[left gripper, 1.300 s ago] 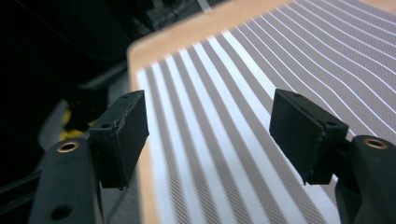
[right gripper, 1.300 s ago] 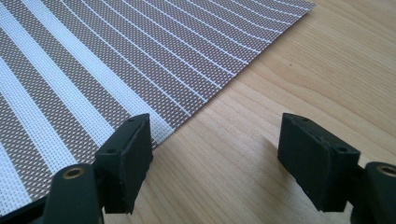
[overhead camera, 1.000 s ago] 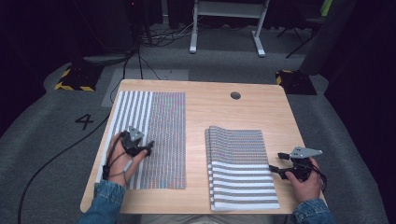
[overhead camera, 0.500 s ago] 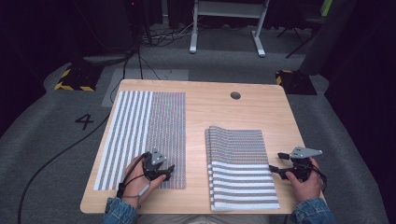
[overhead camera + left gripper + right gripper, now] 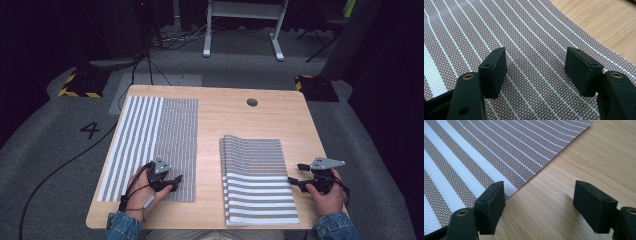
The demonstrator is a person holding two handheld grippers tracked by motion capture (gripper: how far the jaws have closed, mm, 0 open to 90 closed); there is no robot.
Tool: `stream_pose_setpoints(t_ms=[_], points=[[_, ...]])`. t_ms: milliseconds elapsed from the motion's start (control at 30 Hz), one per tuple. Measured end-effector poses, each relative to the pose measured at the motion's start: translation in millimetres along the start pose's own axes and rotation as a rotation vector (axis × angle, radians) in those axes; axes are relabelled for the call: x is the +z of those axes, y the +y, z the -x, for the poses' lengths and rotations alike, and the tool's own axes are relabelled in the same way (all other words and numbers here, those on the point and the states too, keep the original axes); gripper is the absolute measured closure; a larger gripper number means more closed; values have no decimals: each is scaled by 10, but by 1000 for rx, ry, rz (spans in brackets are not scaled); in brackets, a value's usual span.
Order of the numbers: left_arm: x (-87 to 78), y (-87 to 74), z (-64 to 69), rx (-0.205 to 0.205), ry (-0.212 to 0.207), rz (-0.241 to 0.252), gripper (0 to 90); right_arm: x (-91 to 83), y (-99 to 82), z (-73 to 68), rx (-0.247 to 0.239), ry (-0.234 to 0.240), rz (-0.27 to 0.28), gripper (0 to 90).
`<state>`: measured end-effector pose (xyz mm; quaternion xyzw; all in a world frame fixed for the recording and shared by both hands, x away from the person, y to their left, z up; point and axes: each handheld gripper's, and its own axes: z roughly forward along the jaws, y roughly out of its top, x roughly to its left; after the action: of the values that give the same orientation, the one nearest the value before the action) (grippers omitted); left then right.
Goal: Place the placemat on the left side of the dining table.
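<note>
Left tool [image 5: 176, 181] wide over flat striped mat [image 5: 150, 140], right tool [image 5: 295, 174] wide beside stacked mats [image 5: 257, 180].

You are working under even overhead light on the worktop [image 5: 235, 120]; surroundings are falling dark, stripes are bending near edges.

Left claw [image 5: 176, 181] over flat mat [image 5: 150, 145]; stacked mats [image 5: 257, 180] right.
</note>
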<state>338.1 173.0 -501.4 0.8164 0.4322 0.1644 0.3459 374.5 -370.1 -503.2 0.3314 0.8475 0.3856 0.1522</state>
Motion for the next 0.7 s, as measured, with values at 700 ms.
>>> stream_pose_setpoints(t_ms=[700], points=[[15, 58, -19, 4, 58, 8, 307, 0, 0, 1, 0, 0, 0, 258]])
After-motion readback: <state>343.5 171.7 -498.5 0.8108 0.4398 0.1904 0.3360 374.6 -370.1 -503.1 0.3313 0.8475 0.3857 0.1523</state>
